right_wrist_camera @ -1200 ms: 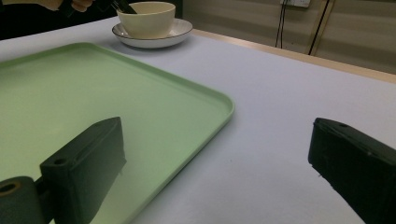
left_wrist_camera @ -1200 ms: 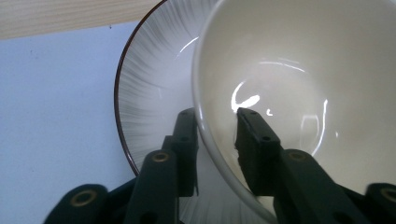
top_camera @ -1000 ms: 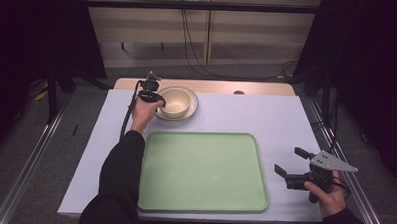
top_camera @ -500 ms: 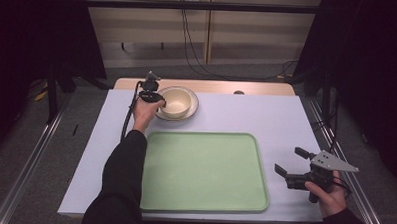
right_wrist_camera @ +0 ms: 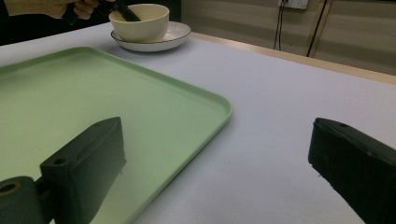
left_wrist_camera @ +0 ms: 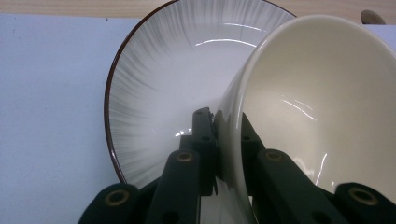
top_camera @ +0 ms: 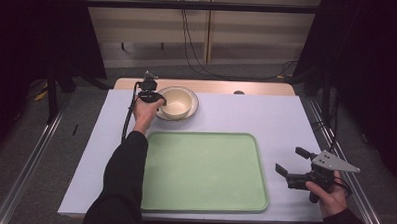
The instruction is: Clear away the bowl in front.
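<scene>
A cream bowl (top_camera: 176,102) (left_wrist_camera: 322,88) (right_wrist_camera: 140,21) sits on a white plate (top_camera: 192,99) (left_wrist_camera: 163,79) (right_wrist_camera: 173,35) with a dark rim at the far side of the table. My left gripper (top_camera: 156,101) (left_wrist_camera: 223,126) is shut on the bowl's near-left rim, one jaw inside the wall and one outside. The jaws have just finished closing onto that rim. A pale green tray (top_camera: 203,192) (right_wrist_camera: 70,93) lies empty in the middle of the table. My right gripper (top_camera: 291,161) (right_wrist_camera: 219,172) hovers open over the table to the tray's right, nothing between its jaws.
The table has a white cover (top_camera: 266,114) with a wooden strip (top_camera: 212,86) along its far edge. A small dark object (top_camera: 238,92) lies on that strip. Cables (top_camera: 189,41) hang behind the table, and metal rails (top_camera: 29,161) run along both sides.
</scene>
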The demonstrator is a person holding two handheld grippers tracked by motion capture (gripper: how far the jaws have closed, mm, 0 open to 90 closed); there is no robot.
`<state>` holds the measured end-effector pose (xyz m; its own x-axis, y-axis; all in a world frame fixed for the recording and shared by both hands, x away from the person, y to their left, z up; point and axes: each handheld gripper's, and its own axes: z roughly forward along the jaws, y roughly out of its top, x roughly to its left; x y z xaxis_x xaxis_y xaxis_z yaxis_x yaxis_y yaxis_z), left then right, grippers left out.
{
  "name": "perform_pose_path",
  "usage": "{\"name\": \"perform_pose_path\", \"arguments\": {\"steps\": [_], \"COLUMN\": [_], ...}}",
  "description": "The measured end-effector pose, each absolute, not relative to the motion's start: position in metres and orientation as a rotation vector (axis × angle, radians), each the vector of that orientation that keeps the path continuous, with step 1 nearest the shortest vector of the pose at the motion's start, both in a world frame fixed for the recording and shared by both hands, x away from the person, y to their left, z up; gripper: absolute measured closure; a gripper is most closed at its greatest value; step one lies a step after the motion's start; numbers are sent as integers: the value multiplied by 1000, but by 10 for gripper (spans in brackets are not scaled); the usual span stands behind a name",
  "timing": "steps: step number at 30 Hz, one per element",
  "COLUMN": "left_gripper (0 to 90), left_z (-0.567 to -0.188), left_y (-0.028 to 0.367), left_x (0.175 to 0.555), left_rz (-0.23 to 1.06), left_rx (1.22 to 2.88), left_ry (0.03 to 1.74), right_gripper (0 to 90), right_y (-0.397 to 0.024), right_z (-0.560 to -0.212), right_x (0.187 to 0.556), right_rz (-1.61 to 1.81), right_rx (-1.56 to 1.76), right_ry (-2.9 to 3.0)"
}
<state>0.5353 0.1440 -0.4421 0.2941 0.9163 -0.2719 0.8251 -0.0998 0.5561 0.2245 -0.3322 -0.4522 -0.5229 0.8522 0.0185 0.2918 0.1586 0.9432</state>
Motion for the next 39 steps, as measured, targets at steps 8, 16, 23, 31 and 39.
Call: {"name": "perform_pose_path", "arguments": {"steps": [8, 16, 23, 31, 39], "left_gripper": [834, 834, 834, 834, 833], "left_z": [-434, -422, -416, -414, -403], "left_y": [149, 154, 154, 151, 150], "left_x": [531, 526, 522, 513, 504], "left_rz": [216, 206, 202, 146, 122], "left_rx": [1927, 1908, 1927, 1928, 1949], "left_ry": [1520, 1482, 1459, 1443, 1374], "right_gripper": [37, 27, 25, 20, 19], "right_y": [-332, -333, -333, -334, -334], "right_z": [-452, -451, -451, -453, -452], "right_x": [224, 224, 224, 224, 223], "right_rz": [1367, 1397, 1385, 1393, 1393], "right_rx": [1072, 1060, 1043, 1037, 1020], "right_ry": [1904, 1879, 1882, 1889, 1878]}}
